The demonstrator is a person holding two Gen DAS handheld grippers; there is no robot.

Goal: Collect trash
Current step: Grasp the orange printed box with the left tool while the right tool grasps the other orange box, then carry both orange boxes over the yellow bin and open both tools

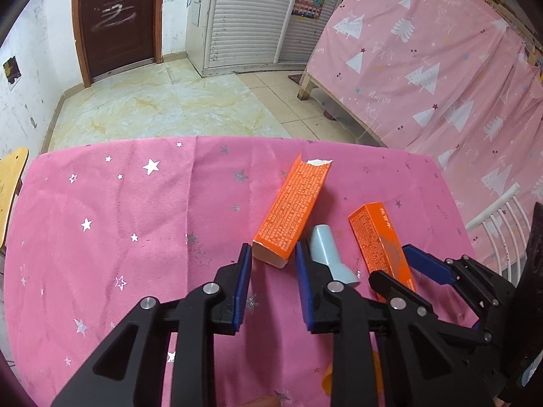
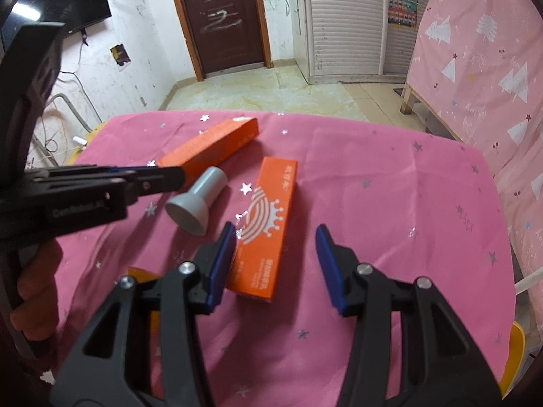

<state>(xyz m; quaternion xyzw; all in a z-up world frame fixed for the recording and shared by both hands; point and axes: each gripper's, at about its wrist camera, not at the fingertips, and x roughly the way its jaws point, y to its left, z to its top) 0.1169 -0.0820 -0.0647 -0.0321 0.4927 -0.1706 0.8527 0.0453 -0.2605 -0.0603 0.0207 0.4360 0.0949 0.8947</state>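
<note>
Orange box (image 2: 263, 227) is lying flat, long axis running away from right claw (image 2: 275, 261), whose jaws are straddling its near end unclenched; left claw (image 1: 273, 279) is released

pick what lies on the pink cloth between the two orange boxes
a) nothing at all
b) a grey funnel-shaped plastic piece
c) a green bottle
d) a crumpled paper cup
b: the grey funnel-shaped piece lies on its side on the pink star cloth, between the long orange box and the orange box with the crown print.
</note>
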